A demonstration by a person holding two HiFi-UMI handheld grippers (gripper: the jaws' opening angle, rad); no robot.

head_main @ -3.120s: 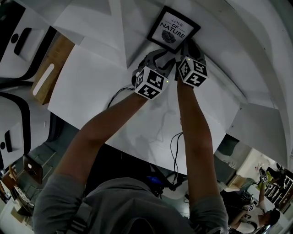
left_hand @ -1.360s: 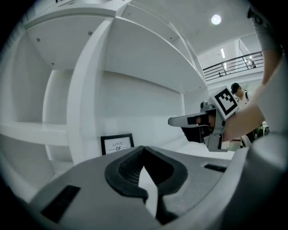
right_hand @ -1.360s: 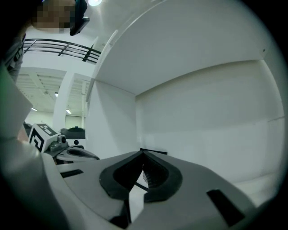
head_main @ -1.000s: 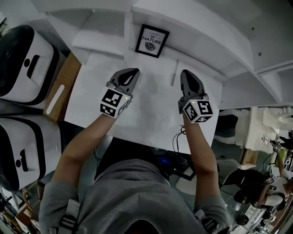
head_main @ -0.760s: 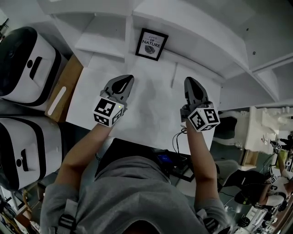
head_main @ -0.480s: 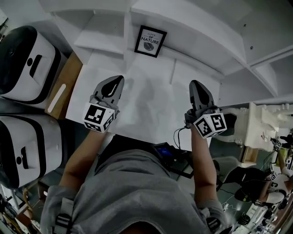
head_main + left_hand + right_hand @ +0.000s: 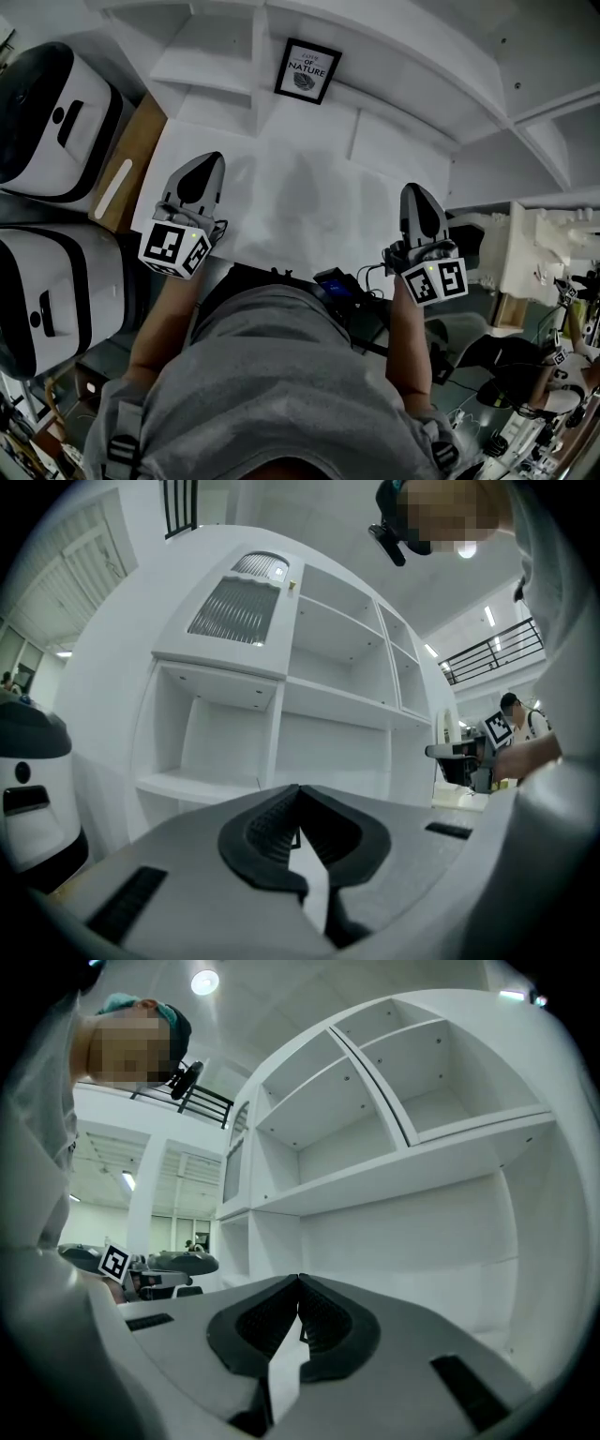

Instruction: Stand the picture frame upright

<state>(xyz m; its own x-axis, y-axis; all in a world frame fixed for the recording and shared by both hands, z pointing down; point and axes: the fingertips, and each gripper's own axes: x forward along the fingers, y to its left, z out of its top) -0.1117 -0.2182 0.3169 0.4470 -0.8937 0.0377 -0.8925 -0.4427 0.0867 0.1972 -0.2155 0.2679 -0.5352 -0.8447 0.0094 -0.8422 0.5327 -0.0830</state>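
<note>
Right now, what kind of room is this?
Probably a robot lab or test workshop, dressed like a home corner: a picture frame at the back of a white table, bare white shelves, and big white-and-black machines alongside.

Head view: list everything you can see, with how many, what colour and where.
picture frame: one, black with a white print, at the table's far edge by the shelf unit
table: one, white, centre
shelf unit: one, white, behind the table
machines: two, white and black, far left
wooden board: one, tan with a white strip, left of the table
cabled device: one, black, at the table's near edge
left gripper: one, grey, jaws together and empty, over the table's left side
right gripper: one, grey, jaws together and empty, over the table's right side
</note>
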